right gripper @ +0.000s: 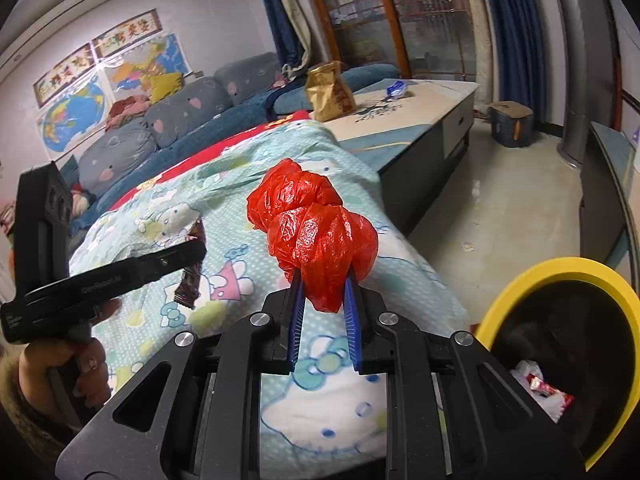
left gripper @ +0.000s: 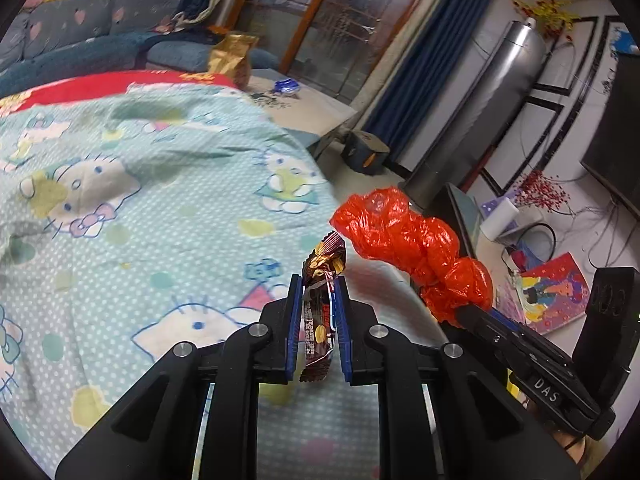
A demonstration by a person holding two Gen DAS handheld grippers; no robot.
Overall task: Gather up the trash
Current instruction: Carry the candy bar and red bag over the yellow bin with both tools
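We've got the left gripper (left gripper: 318,304) clamped on the brown wrapper (left gripper: 320,312), right gripper (right gripper: 324,304) clamped on the red bag (right gripper: 316,232); next, carry both right to the yellow-rimmed bin (right gripper: 532,280).

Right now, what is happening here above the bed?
A person holds a claw in each hand and is collecting trash. The left claw is shut on a brown snack wrapper; the right claw is shut on a crumpled red plastic bag. A yellow-rimmed bin with trash inside stands at the right.
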